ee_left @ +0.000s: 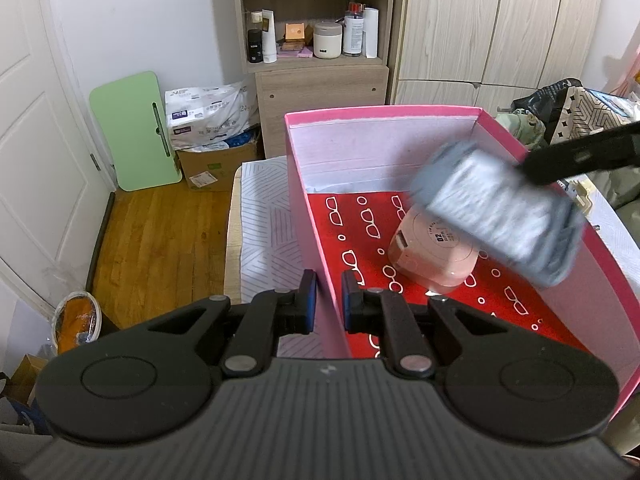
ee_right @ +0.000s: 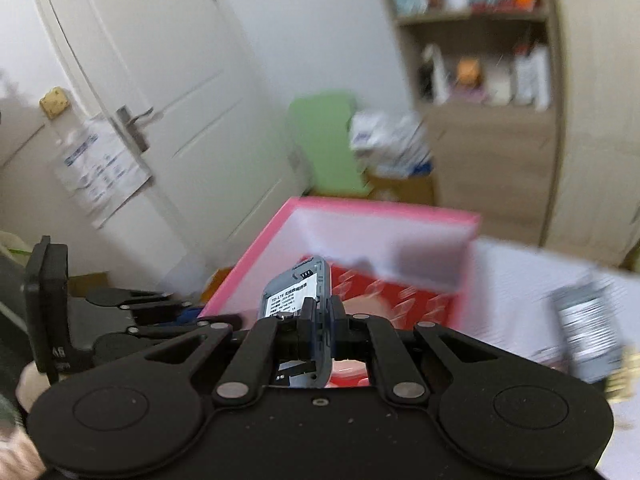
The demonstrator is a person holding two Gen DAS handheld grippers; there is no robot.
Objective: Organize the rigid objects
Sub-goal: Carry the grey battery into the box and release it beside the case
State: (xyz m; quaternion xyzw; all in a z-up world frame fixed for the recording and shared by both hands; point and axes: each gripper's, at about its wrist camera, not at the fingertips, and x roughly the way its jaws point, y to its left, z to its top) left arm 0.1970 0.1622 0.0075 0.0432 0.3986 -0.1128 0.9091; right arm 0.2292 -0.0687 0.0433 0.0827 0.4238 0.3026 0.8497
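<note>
Both claws busy: right claw (ee_right: 320,320) clamps blurred grey device (ee_left: 500,210); left claw (ee_left: 329,300) pinches box (ee_left: 384,112) wall, hiding its lower edge.

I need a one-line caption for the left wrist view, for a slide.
Left gripper clamps the pink cardboard box wall while the right gripper carries a grey rectangular device above a pink rounded gadget.

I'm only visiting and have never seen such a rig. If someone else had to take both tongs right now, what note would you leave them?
Left tongs: shut on the near left wall of the pink box, holding it.
Right tongs: shut on the grey device, carried over the box and blurred with motion.
Done: pink round gadget already lies in the box, on the red lining.
Left: put the grey device inside. A blurred labelled item on the table right of the box may follow.
</note>
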